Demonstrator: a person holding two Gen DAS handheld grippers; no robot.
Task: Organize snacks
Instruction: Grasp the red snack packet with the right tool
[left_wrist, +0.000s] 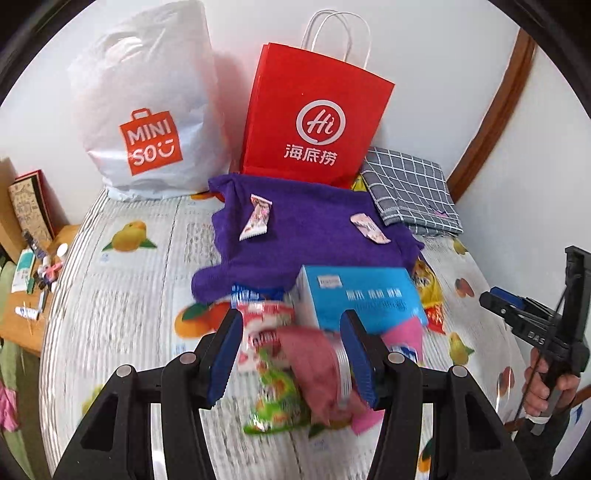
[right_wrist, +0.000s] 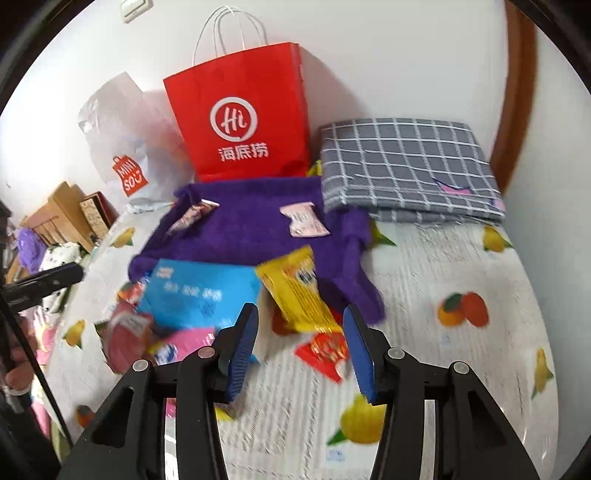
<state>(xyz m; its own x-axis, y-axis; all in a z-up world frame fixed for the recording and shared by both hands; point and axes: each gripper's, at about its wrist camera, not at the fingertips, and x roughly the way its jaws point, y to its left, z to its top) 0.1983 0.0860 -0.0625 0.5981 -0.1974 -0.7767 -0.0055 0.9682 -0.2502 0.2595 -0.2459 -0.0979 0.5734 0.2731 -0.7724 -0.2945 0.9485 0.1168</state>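
My left gripper (left_wrist: 290, 317) hovers open over a heap of snacks on the fruit-print bed. A blurred maroon pouch (left_wrist: 314, 365), a green packet (left_wrist: 277, 398) and a red-and-white packet (left_wrist: 262, 325) lie between and below its blue pads, which do not visibly press on them. Just beyond sits a blue box (left_wrist: 362, 299). My right gripper (right_wrist: 300, 314) is open above the end of a yellow packet (right_wrist: 299, 291) and a small red packet (right_wrist: 325, 350), holding nothing. Two pink candy wrappers (left_wrist: 256, 218) (left_wrist: 369, 229) rest on a purple towel (left_wrist: 310, 236).
A red paper bag (left_wrist: 314, 118) and a white plastic bag (left_wrist: 147, 110) stand against the wall at the head of the bed. A folded grey checked cloth (right_wrist: 406, 170) lies at the back right. A cluttered wooden side table (left_wrist: 22, 321) is left of the bed.
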